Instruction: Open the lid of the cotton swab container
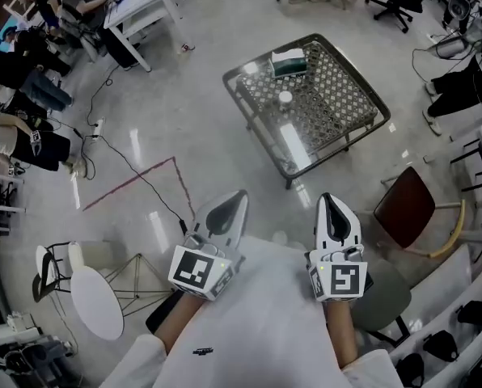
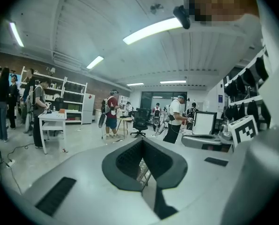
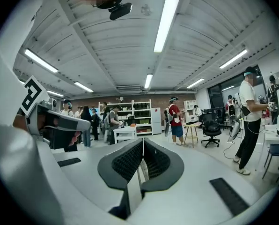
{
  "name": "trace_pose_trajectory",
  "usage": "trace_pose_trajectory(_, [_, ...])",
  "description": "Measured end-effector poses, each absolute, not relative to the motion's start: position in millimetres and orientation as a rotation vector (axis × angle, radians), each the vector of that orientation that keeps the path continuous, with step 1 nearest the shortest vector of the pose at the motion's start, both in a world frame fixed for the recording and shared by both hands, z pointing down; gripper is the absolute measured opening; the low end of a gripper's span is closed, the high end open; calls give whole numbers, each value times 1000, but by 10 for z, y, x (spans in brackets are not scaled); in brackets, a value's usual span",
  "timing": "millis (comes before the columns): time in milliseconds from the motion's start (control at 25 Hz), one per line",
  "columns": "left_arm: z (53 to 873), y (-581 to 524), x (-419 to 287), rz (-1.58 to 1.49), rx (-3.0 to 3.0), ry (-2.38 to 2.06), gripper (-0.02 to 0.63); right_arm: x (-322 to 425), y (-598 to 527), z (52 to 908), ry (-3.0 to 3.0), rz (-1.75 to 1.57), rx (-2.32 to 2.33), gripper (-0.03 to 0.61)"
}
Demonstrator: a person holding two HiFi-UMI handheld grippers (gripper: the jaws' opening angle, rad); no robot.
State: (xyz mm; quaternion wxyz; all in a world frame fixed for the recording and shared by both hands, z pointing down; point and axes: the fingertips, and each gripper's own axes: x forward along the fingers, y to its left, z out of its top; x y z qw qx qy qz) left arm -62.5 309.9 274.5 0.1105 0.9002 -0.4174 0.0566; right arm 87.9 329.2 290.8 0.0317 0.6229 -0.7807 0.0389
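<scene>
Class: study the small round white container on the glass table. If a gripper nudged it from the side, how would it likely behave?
The container looks small beside the box, so it is probably light and easily shoved. The glass table looks smooth, so it may slide rather than stay. Being round, it could roll if tipped over.

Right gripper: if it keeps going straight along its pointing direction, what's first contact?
Probably nothing near. The right gripper, shut, points almost level, seemingly above the low glass-topped metal lattice table. Beyond its tips the right gripper view shows open floor up to a distant white desk; depth is unclear.
</scene>
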Motion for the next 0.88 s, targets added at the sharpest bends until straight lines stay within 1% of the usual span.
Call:
trace_pose_trajectory(440, [2913, 2953, -252, 240, 2630, -1123, -9, 1395, 3286, 3081, -2284, 232, 2034, -2])
trace_pose_trajectory(680, [3067, 2451, -416, 246, 2554, -1121, -9, 1222, 2824, 3167, -2260, 237, 1973, -2])
trace_pose_trajectory(880, [3202, 1935, -383, 232, 2558, -1049, -9, 1174, 2258, 3091, -2243, 236, 1985, -2])
